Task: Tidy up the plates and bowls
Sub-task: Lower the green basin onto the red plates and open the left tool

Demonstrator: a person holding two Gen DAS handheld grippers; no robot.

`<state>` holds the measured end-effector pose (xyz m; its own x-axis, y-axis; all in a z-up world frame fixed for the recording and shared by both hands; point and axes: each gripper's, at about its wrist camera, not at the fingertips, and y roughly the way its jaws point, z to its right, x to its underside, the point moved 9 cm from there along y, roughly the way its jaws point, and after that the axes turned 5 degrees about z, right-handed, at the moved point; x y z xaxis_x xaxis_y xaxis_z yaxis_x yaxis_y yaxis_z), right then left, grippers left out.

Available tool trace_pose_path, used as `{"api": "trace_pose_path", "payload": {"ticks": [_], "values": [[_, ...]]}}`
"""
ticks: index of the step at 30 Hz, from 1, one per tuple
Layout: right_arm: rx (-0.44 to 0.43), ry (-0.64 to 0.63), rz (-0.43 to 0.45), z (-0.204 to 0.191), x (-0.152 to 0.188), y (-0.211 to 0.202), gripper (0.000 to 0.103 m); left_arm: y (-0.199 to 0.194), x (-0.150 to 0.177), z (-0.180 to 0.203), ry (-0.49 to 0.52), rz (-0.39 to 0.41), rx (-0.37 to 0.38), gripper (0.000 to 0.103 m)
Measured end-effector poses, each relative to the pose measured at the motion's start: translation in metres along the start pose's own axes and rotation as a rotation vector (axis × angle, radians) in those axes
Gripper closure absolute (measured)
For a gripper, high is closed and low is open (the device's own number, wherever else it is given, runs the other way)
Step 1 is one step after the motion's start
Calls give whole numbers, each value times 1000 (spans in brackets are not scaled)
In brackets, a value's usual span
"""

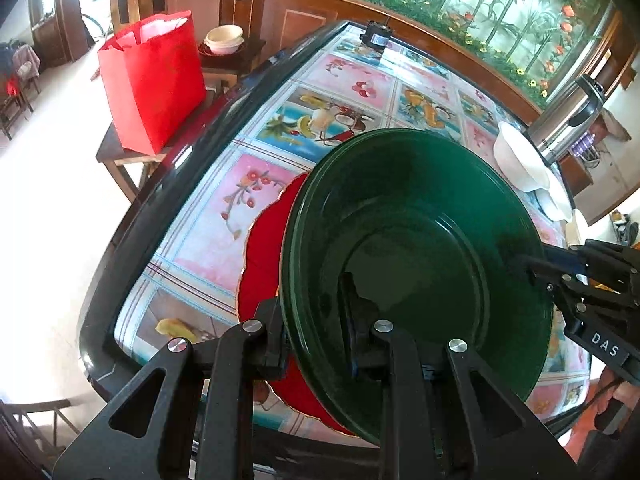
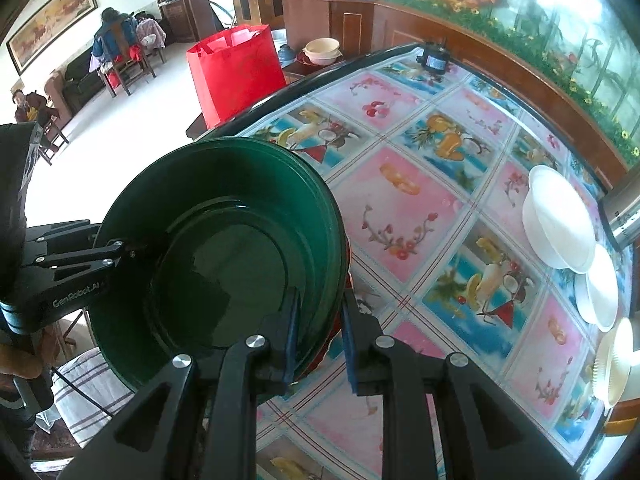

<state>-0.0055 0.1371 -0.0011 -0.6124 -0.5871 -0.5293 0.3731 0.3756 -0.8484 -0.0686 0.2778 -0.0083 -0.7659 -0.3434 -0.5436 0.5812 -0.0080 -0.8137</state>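
A stack of dark green plates (image 1: 416, 264) lies on a red scalloped plate (image 1: 264, 264) near the table's front edge. My left gripper (image 1: 316, 328) is shut on the green stack's near rim, one finger inside, one outside. My right gripper (image 2: 318, 332) straddles the opposite rim of the green stack (image 2: 216, 256), its blue pads close on either side; it also shows at the right in the left wrist view (image 1: 560, 276). White bowls (image 2: 560, 220) and a white plate (image 2: 614, 364) lie on the table's right side.
The table (image 2: 420, 208) has a fruit-print cover and a dark rim. A steel thermos (image 1: 568, 120) stands at the far right. A red bag (image 1: 154, 80) sits on a side table to the left, with cream bowls (image 1: 224, 38) behind it.
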Motion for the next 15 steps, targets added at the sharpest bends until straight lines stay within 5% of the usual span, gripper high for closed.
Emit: {"api": "trace_pose_path", "payload": {"ticks": [15], "values": [[-7, -7, -39, -4, 11, 14, 81, 15, 3, -7, 29, 24, -56, 84]]}}
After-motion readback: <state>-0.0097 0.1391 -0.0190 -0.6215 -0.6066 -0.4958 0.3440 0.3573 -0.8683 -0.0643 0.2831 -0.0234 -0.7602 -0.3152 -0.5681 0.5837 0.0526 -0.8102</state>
